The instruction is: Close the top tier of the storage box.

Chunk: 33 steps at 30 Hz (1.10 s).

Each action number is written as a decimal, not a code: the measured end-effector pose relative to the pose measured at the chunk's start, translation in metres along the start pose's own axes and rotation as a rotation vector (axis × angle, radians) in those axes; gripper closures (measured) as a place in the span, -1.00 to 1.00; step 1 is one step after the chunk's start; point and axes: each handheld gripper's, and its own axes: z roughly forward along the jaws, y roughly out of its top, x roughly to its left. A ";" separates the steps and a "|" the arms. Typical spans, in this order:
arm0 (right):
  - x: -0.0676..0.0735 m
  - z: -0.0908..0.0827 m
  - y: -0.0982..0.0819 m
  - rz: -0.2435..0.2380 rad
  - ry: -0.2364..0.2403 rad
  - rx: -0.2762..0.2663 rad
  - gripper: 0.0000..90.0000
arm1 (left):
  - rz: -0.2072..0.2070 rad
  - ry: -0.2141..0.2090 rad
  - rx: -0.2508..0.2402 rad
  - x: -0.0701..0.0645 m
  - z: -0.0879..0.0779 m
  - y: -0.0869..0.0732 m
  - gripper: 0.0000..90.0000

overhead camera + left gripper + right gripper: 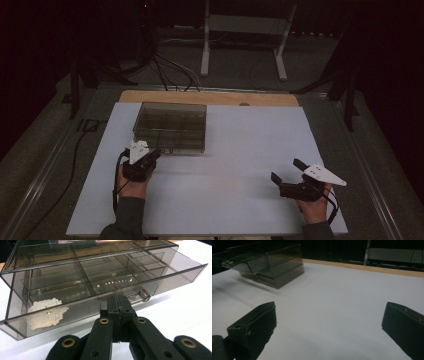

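Just ahead of the left tongs (119, 305), whose jaws are pressing together, the smoky plastic drawer box (95, 280) is sitting on the table (240, 165): light, rigid, slick, likely brittle; its small front knob (143, 295) is probably the best hold. Right tongs (290, 175) are resting well apart, jaws spread.

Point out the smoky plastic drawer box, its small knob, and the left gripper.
smoky plastic drawer box (170, 125): high view, on its clear top panel.
knob (144, 295): left gripper view, on the round end of the drawer's handle.
left gripper (119, 305): left gripper view, where the two shut jaw tips meet.
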 end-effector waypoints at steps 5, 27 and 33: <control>0.000 0.000 0.000 0.002 0.001 0.000 -1.00 | -0.002 0.003 -0.006 0.000 0.000 0.003 1.00; 0.000 0.000 0.000 0.004 0.001 0.001 -1.00 | -0.014 0.013 0.003 0.001 0.009 0.005 1.00; 0.000 0.001 0.000 0.006 0.001 0.002 -1.00 | -0.018 0.012 0.004 0.002 0.011 0.007 1.00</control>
